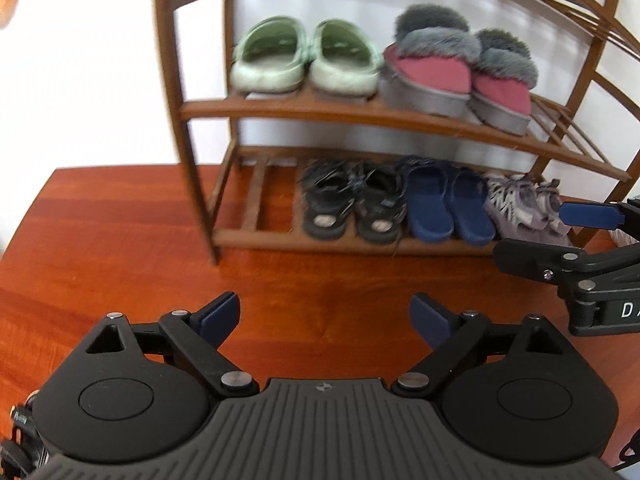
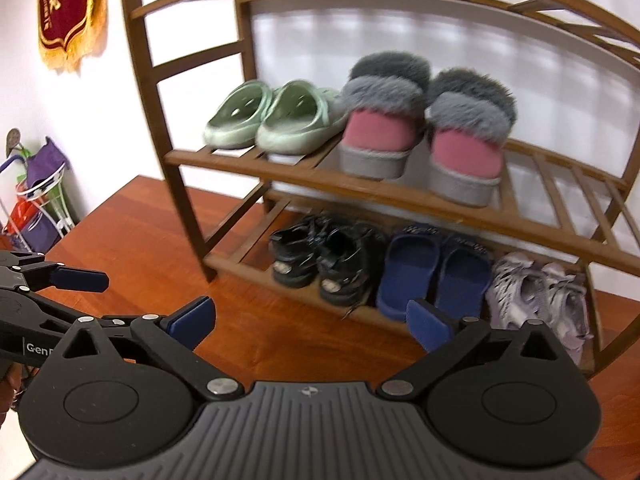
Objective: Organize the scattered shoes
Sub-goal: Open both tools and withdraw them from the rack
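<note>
1. Shoes, five pairs in all, sit on the brown slatted wooden shoe rack [image 2: 400,196]. Pale green perforated clogs [image 2: 276,120] and pink slippers with grey fur cuffs [image 2: 424,128] share the middle shelf. Black strappy sandals [image 2: 320,264], navy rubber slides [image 2: 432,268] and grey-lilac patterned sneakers [image 2: 536,296] fill the bottom one.
2. Every shoe lies with its long axis running front to back, heel toward the cameras and toe toward the white wall [image 1: 100,60].
3. No shoe shows on the visible reddish wooden floor [image 1: 320,280], so the sorting looks finished or nearly so; the next move calls for checking for strays out of frame.
4. Left gripper [image 1: 324,316] and right gripper [image 2: 312,320] both stand spread wide, holding nothing.
</note>
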### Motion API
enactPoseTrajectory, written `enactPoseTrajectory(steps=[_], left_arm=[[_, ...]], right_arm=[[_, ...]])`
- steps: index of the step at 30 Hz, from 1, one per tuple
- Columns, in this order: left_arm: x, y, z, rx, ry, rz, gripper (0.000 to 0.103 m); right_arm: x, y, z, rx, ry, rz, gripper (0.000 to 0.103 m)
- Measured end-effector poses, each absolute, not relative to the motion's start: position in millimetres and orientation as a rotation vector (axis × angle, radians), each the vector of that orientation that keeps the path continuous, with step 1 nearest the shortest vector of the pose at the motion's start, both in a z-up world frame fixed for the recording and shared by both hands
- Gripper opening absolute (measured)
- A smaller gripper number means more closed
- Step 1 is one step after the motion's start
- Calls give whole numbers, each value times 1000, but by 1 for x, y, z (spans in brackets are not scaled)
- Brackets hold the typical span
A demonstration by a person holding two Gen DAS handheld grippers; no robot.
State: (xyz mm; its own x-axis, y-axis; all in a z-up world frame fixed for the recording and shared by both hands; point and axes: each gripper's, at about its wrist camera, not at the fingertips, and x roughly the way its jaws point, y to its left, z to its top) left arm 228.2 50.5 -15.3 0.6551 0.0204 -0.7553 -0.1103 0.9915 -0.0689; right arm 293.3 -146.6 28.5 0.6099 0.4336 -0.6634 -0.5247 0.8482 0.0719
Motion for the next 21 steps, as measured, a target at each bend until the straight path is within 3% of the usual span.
enactPoseTrajectory(steps=[21], left_arm=[[123,186,-38,-172,899,181,93]], right_arm=[[240,-82,-3,-118,816,521,102]])
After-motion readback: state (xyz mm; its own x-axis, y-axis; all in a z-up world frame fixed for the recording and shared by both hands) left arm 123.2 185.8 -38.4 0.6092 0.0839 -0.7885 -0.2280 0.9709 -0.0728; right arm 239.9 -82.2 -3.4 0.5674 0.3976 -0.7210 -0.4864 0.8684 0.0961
